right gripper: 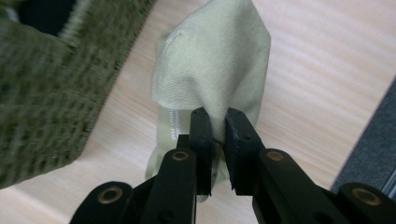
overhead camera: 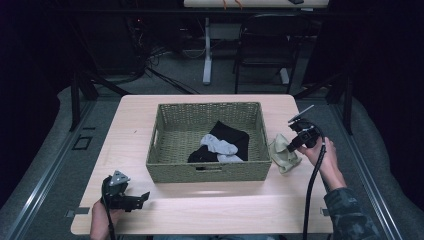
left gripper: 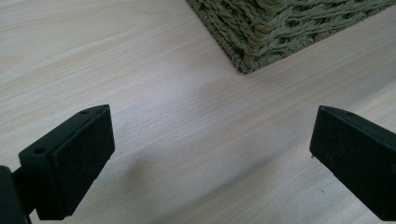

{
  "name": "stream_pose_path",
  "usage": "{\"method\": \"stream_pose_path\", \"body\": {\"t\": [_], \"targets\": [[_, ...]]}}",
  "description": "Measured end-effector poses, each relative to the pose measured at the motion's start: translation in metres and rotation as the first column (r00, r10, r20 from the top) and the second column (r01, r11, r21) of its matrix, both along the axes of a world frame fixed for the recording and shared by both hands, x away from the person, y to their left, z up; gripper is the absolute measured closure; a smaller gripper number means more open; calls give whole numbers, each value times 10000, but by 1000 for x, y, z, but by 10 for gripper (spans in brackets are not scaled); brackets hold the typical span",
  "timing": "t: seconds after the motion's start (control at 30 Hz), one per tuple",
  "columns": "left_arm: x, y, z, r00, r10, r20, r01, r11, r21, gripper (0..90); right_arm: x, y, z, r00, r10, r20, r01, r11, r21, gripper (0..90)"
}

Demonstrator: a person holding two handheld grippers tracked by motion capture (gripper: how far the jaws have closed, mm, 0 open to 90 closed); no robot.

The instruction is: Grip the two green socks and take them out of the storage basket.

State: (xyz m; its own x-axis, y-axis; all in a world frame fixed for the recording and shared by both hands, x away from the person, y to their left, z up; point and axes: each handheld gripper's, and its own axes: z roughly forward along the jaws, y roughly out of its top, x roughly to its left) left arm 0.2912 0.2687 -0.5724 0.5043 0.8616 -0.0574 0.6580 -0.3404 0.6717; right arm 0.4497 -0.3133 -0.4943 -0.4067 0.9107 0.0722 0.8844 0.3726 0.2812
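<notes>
A pale green sock (overhead camera: 283, 152) (right gripper: 212, 70) hangs down onto the table just right of the woven basket (overhead camera: 210, 172). My right gripper (overhead camera: 292, 145) (right gripper: 218, 122) is shut on a fold of that sock, its jaws pinching the cloth between them. The basket holds a black garment (overhead camera: 231, 136) and a grey-white sock (overhead camera: 219, 146). My left gripper (overhead camera: 140, 198) (left gripper: 210, 154) rests at the table's front left, open, with bare wood between its pads. The basket's corner (left gripper: 252, 51) lies ahead of it.
The light wooden table (overhead camera: 135, 130) ends close to the right of the sock, with grey floor (right gripper: 373, 149) beyond. A black chair (overhead camera: 265, 40) and a table leg (overhead camera: 207, 50) stand behind the table.
</notes>
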Motion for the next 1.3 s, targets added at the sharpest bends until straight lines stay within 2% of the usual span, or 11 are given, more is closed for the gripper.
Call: {"method": "stream_pose_path", "body": {"t": [0.17,0.3,0.4,0.43,0.47,0.7,0.8,0.87,0.93,1.13,1.3], "targets": [[1,-1,0,10000,-33,-11,33,10000,12,0,2,-1,-22,9996,-125,-271,124,9999,-14,783],[1,-1,-1,10000,-36,-4,36,10000,15,0,2,-1,-27,9992,-54,-391,53,10000,-31,703],[1,-1,0,10000,-43,-14,43,10000,19,0,0,-3,-23,9997,-194,-115,196,9997,176,592],[1,-1,0,10000,-43,-14,43,10000,19,0,0,-3,-23,9997,-194,-115,196,9997,176,592],[1,0,0,10000,-36,-4,36,10000,20,0,-5,-5,-16,9998,-196,80,193,9991,386,486],[1,-1,-1,10000,-15,37,15,10000,-19,0,-29,-11,10,9978,80,656,-143,9952,966,224],[1,-1,0,10000,-26,40,26,10000,-18,0,-46,-11,17,9966,191,798,-255,9964,809,137],[1,-1,-1,10000,-22,44,22,10000,-30,0,-51,-11,18,9960,224,866,-307,9950,949,118],[2,-2,-1,10000,-18,40,18,10000,-19,0,-68,-15,18,9950,202,980,-267,9975,651,14],[4,-4,0,9999,-119,6,119,9999,32,0,-97,-24,8,9893,-242,1438,120,9963,850,0],[5,-4,-1,9999,-103,-64,104,9999,60,0,-110,-33,-6,9887,-375,1451,216,9938,1091,0]]}}
